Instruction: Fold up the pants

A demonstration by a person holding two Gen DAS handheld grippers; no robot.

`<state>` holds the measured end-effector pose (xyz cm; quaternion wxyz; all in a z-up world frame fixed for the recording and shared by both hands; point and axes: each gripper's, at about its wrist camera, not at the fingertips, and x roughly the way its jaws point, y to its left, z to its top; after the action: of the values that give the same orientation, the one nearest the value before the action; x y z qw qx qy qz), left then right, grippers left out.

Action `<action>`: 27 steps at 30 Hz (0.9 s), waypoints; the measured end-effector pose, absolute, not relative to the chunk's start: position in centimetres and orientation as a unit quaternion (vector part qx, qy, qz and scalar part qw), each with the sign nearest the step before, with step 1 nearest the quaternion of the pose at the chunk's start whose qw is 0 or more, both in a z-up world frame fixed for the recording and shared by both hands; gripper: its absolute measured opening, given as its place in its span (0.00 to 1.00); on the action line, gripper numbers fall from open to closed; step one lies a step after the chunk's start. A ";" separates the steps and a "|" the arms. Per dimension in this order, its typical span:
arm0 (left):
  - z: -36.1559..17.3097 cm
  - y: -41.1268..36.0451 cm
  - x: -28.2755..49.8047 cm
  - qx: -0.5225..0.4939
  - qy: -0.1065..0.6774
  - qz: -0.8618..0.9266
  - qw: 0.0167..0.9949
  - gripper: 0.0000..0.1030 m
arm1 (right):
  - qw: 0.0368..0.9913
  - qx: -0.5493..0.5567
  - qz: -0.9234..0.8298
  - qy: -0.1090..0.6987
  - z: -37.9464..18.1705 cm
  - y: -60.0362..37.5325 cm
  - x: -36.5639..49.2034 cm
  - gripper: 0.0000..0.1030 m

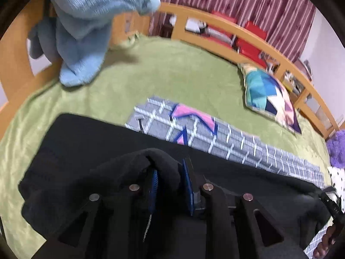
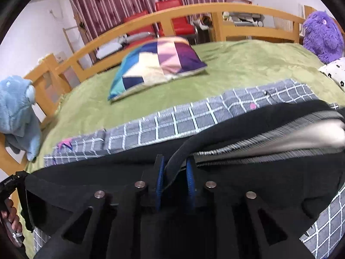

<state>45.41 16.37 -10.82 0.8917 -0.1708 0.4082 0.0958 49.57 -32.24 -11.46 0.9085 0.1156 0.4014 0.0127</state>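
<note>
Two grippers, my left gripper point(image 1: 170, 185) and right gripper point(image 2: 175, 183), each pinch the black pants point(image 1: 90, 142) near me on the green bed point(image 1: 172, 73); loosening jaws could drop the fold.

No text, label or brand can be read with certainty in either view. In the right wrist view, a black device point(image 2: 9, 183) at the near left edge, by the person's hand, carries a short line of white letters, but they are too small and too blurred to read. In the left wrist view, a similar black device point(image 1: 333, 207) at the near right edge has some white marks on it, also not legible. The patterns on the grey checked blanket point(image 1: 215, 138) and on the colourful cushion point(image 2: 157, 64) are only shapes, not writing.
</note>
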 end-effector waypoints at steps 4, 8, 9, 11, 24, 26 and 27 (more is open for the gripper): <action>-10.7 14.6 44.0 -0.129 0.400 0.099 0.902 0.63 | 0.904 0.105 0.019 0.413 -12.5 -31.7 48.2 0.30; -9.3 13.3 40.6 -0.091 0.379 0.094 0.916 0.67 | 0.901 0.099 0.010 0.423 -13.0 -32.2 45.1 0.36; -9.2 13.3 39.7 -0.091 0.383 0.088 0.915 0.69 | 0.899 0.100 0.006 0.427 -13.2 -32.6 43.9 0.38; -9.4 13.7 37.6 -0.103 0.390 0.082 0.911 0.70 | 0.896 0.105 0.002 0.431 -13.6 -33.2 41.9 0.45; -19.0 17.7 30.1 -0.278 0.440 0.058 0.852 0.74 | 0.868 0.169 -0.042 0.464 -19.0 -38.9 34.1 0.61; -19.6 17.9 30.5 -0.296 0.429 0.049 0.852 0.74 | 0.867 0.188 -0.041 0.461 -19.5 -39.6 34.2 0.61; -19.7 17.9 30.7 -0.300 0.423 0.047 0.854 0.74 | 0.866 0.193 -0.040 0.459 -19.6 -39.8 34.4 0.61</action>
<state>30.69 17.87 -19.67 0.8536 -0.3000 0.4232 0.0469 34.37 -39.82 -19.59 0.8664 0.1929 0.4587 -0.0404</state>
